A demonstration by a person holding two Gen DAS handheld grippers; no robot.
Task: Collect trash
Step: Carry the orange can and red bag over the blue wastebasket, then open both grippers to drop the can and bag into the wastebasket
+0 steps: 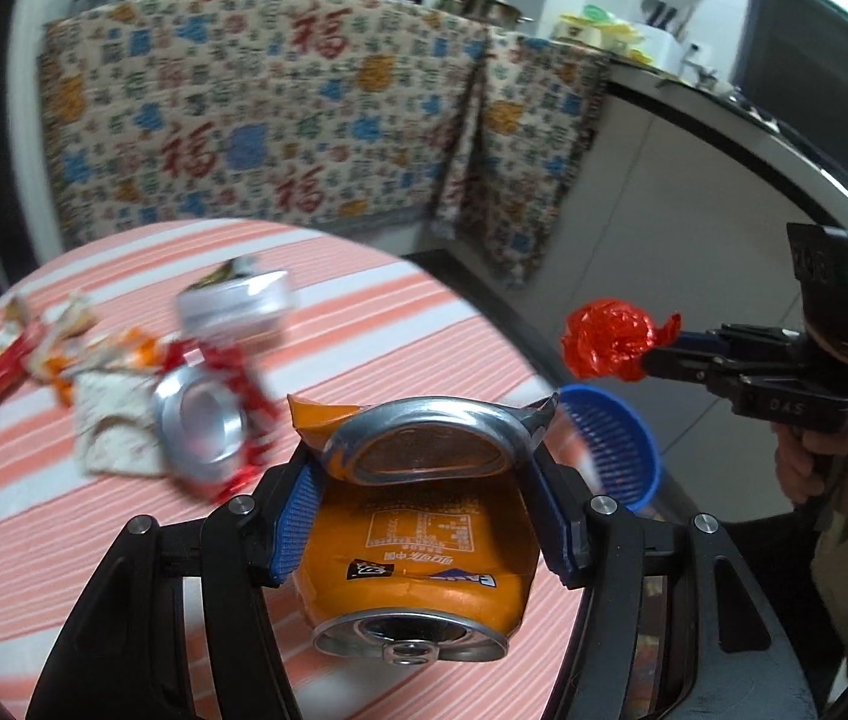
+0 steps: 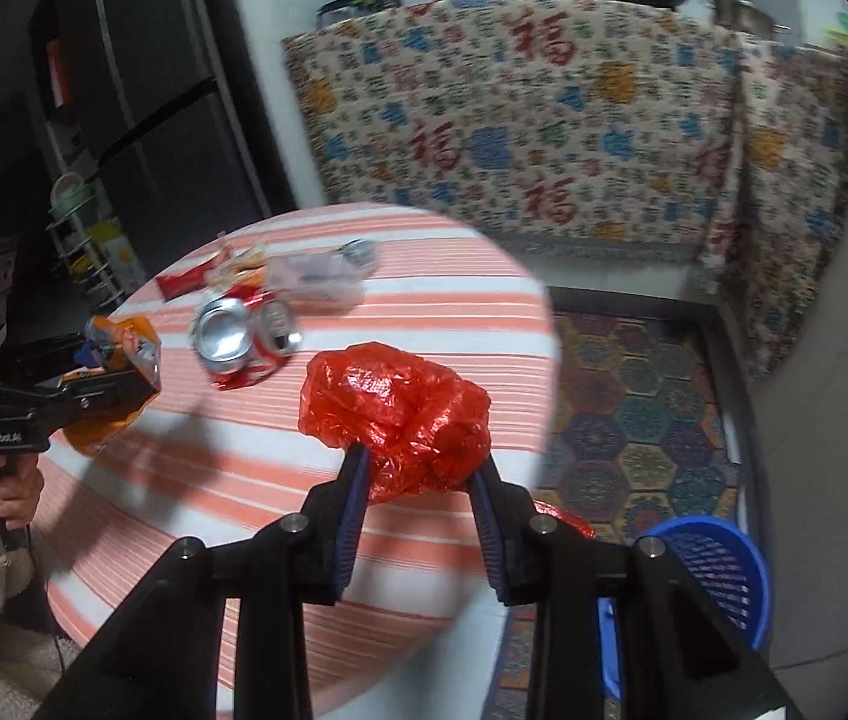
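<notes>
My left gripper [image 1: 424, 480] is shut on a crushed orange can [image 1: 417, 564], held above the striped round table [image 1: 63, 540]; it also shows in the right wrist view [image 2: 123, 360]. My right gripper [image 2: 420, 480] is shut on a crumpled red plastic bag [image 2: 399, 408], held over the table's right edge; the bag also shows in the left wrist view [image 1: 610, 339]. A blue mesh bin [image 2: 718, 570] stands on the floor to the right, also seen in the left wrist view [image 1: 616, 444]. A crushed red and silver can [image 2: 243, 336] and wrappers [image 2: 183, 282] lie on the table.
A patterned cloth [image 2: 544, 120] covers the counter behind the table, with pots on top. A dark fridge [image 2: 141, 90] stands at the left. A patterned mat [image 2: 634, 408] lies on the floor by the bin. A white cabinet [image 1: 694, 192] is at the right.
</notes>
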